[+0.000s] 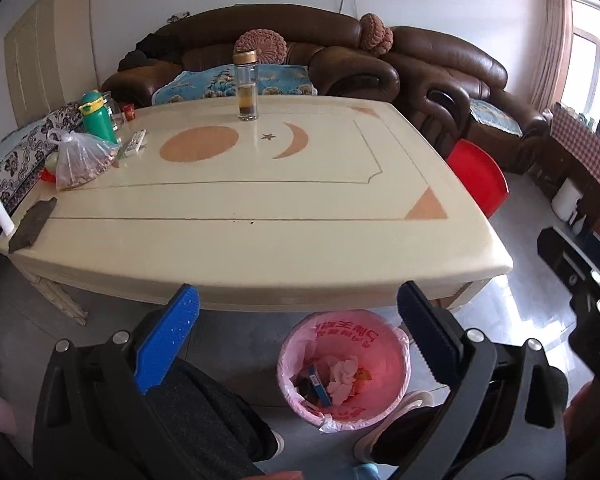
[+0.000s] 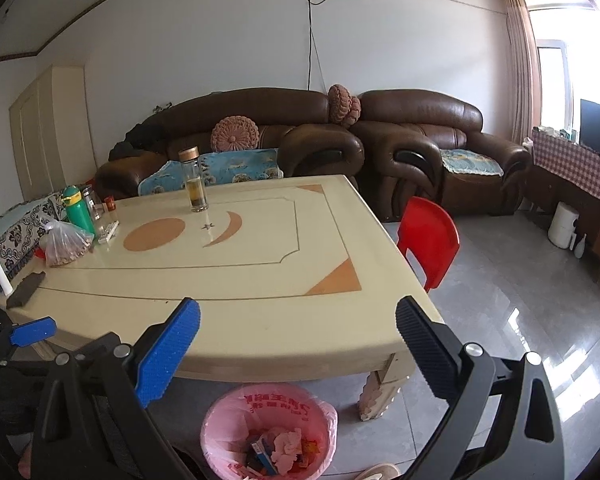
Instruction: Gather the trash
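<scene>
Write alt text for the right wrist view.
The open, empty right gripper hangs over the near edge of a cream table, above a pink-lined trash bin on the floor holding wrappers and tissue. A glass bottle stands on the table; a red chair sits beside it.

Pink-lined trash bin (image 1: 374,344) stands upright on the floor, holding trash (image 1: 342,376) (crumpled wrappers, blue box).

Bin (image 2: 268,432) bottom cut off by frame edge, bin contents jumbled, bag (image 1: 80,160) contents unclear

Cream table (image 1: 260,208) bearing glass bottle (image 1: 247,86), green flask (image 1: 97,118), tied bag (image 1: 80,160).
</scene>
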Motion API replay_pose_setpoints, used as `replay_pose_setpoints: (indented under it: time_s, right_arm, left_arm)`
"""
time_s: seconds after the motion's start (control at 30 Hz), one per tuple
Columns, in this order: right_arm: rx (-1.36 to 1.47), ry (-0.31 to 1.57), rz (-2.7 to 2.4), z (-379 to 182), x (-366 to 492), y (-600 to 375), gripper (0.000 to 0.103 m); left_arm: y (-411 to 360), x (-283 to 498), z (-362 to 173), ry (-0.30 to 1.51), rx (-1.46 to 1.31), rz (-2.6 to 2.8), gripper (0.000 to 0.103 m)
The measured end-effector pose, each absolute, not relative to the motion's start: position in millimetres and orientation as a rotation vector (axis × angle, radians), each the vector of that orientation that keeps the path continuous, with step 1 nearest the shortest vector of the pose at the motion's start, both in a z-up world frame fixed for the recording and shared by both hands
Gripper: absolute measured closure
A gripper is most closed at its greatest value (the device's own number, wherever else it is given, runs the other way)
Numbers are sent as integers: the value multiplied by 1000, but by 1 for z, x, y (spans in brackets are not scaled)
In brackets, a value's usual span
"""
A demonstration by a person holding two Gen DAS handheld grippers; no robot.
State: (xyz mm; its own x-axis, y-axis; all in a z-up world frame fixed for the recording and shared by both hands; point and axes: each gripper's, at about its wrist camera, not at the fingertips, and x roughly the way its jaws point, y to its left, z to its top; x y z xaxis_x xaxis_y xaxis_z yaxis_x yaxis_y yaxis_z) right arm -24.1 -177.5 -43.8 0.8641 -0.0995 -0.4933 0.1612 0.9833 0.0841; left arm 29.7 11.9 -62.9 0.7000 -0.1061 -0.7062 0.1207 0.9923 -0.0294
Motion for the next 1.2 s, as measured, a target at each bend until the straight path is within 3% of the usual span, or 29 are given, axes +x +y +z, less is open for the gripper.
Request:
replay_pose_setpoints:
  time_s: [1.2]
  right_arm:
    - [66, 440, -160, -34, -33, -162, 7]
  left_arm:
    - [9, 26, -65, 792, 37, -168, 6]
